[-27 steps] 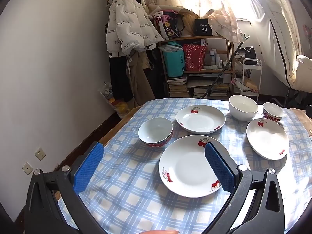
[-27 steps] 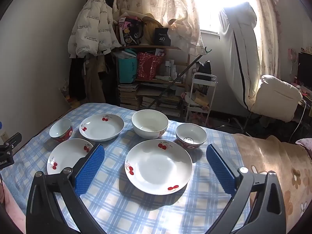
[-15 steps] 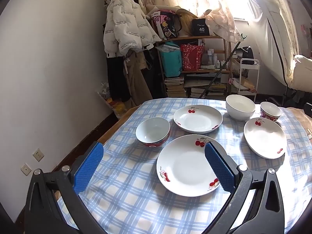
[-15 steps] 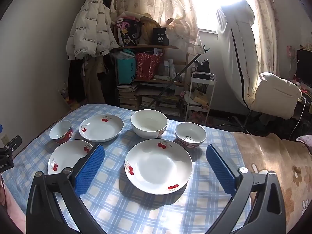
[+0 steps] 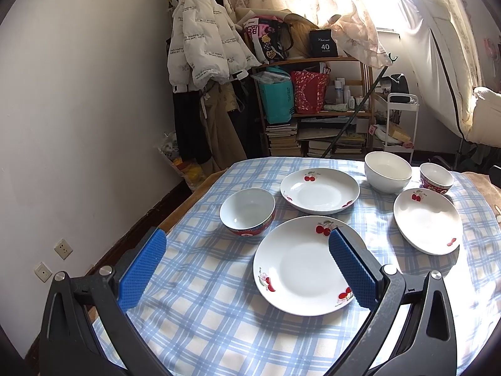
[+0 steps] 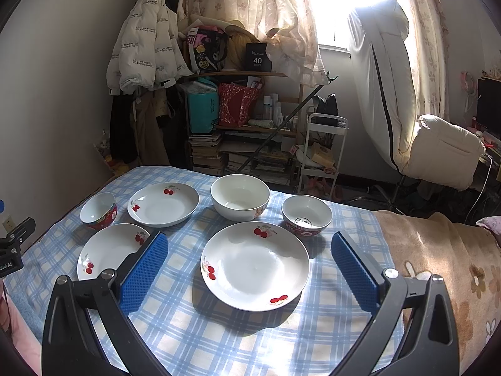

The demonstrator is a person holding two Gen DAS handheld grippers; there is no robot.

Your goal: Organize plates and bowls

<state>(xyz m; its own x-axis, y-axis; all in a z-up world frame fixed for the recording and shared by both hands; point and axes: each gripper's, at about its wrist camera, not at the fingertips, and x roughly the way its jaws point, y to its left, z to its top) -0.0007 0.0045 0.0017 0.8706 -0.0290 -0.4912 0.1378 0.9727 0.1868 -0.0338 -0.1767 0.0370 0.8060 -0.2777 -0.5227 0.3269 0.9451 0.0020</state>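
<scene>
While both claws hang wide, nothing gripped, the left gripper (image 5: 247, 258) has eased back a bit vs. a sec ago, same tilt; no dish touched, so sorting hasn't begun. The right gripper (image 6: 249, 261) frames the nearest plate (image 6: 255, 266) dead ahead at 12. Second plate (image 6: 109, 250) sits at 10 o'clock, just beside a red-sided bowl (image 6: 98, 210). Farther: deep plate (image 6: 163, 203) at 11, big white bowl (image 6: 240, 197) at 12, small red bowl (image 6: 307, 214) at 1. All six apart, none stacked. Blue checked cloth (image 6: 328, 319) covers the table; beyond it a crammed shelf (image 6: 238, 131), white jacket (image 6: 147, 50), bright curtained window (image 6: 332, 3).
</scene>
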